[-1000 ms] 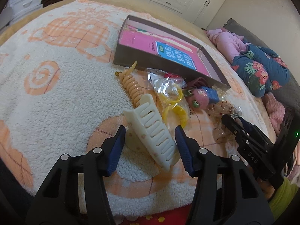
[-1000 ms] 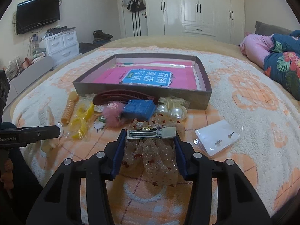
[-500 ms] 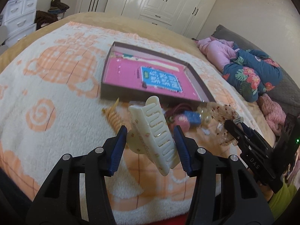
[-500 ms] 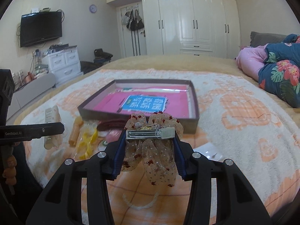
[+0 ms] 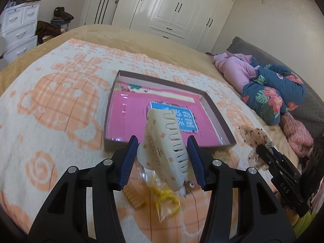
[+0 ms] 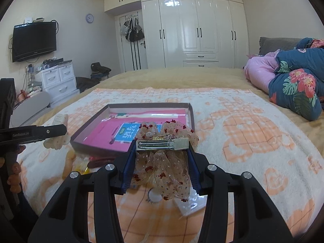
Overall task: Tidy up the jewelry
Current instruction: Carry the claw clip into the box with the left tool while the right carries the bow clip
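My left gripper (image 5: pixel 161 158) is shut on a cream claw hair clip (image 5: pixel 167 147) and holds it in the air just short of the near wall of the open box (image 5: pixel 113 99) with the pink lining. My right gripper (image 6: pixel 161 151) is shut on a sheer bow hair clip (image 6: pixel 162 162) with red dots and a metal bar, also lifted in front of the box (image 6: pixel 89 125). The bow clip shows at the right of the left wrist view (image 5: pixel 253 137). The claw clip shows at the left of the right wrist view (image 6: pixel 58 133).
On the blanket below lie a ribbed yellow clip (image 5: pixel 134 199), a bag with yellow pieces (image 5: pixel 166 200), a dark red clip (image 6: pixel 101 160) and a clear packet (image 6: pixel 190 204). Pillows and bedding (image 5: pixel 269 93) lie at the right. Drawers (image 6: pixel 58 81) stand left of the bed.
Both grippers have lifted their clips off the blanket and carried them up and forward toward the box. The pile of other pieces has dropped below both views.
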The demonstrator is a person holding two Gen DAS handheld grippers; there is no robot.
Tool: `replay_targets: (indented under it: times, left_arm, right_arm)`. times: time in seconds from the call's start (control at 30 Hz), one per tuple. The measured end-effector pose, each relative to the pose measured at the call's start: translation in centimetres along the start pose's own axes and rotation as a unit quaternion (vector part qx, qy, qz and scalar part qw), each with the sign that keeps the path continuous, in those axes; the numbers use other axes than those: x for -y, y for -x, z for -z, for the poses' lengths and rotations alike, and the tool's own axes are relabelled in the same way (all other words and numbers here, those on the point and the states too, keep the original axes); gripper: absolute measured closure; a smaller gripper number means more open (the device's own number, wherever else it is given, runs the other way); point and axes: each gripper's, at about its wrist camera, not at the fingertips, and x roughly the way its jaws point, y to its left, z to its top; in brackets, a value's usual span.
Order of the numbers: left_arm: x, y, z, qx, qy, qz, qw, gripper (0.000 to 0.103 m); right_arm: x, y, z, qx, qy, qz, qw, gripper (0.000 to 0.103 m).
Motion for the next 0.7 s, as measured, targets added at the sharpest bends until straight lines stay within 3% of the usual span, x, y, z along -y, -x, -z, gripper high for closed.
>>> replay_targets:
  times: [0.27, 0.57, 0.63, 0.7]
  left_arm:
    - [-0.1, -2.4, -2.8, 0.007, -0.003, -0.007, 0.9999, 0.062]
    - [-0.4, -6.0, -4.8, 0.002, -0.013, -0.018, 0.9998, 0.062]
    - [-0.7, -6.9, -4.9, -0.004, -0.016, -0.023, 0.9996, 0.072]
    - [-1.0, -7.4, -4.8, -0.008, -0.013, -0.023, 0.9996, 0.099]
  right_arm:
    - [0.3, -1.7, -2.5, 0.012, -0.005, -0.003, 1.0, 0.059]
    - [0.6, -5.2, -4.8, -0.002, -0.013, -0.005, 1.0, 0.059]
    - [0.8, -6.4, -5.2, -0.01, -0.013, -0.005, 1.0, 0.059]
    - [0.6, -7.4, -5.4, -0.02, -0.012, -0.006, 1.0, 0.059]
